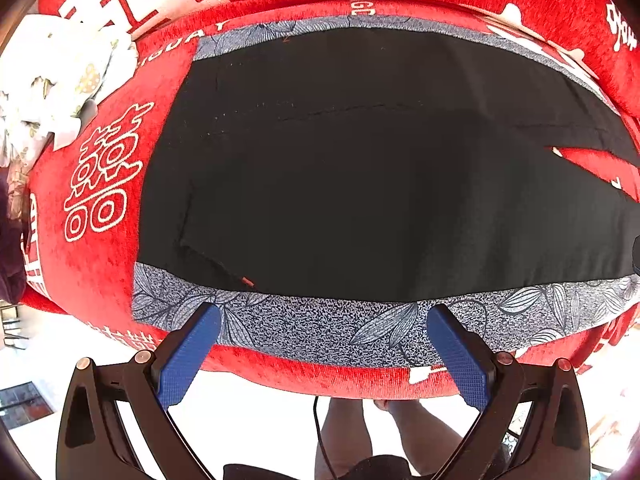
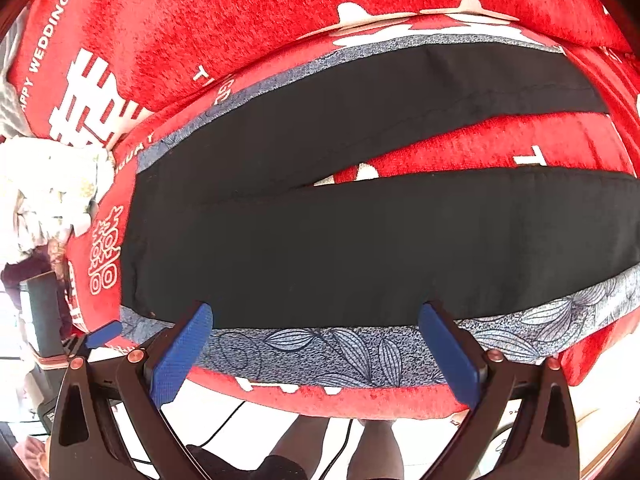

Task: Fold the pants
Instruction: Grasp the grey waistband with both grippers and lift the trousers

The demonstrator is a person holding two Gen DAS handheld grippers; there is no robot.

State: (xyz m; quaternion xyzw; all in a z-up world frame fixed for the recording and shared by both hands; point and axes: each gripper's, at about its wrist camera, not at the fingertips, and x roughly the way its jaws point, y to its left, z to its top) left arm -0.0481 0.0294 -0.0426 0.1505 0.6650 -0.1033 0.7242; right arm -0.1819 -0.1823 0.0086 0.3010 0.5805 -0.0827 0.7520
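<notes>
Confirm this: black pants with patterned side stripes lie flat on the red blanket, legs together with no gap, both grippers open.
Not quite. The right wrist view shows the pants legs splayed apart, red blanket showing between them. The left gripper and right gripper are open.

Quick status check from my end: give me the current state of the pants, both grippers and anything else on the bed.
Pants: black, spread flat, unfolded, legs apart with red showing between them.
Left gripper: open, empty, at the near trim of the pants.
Right gripper: open, empty, at the same near trim.
Red blanket: spread under the pants.
White cloth: crumpled, beside the pants.
</notes>
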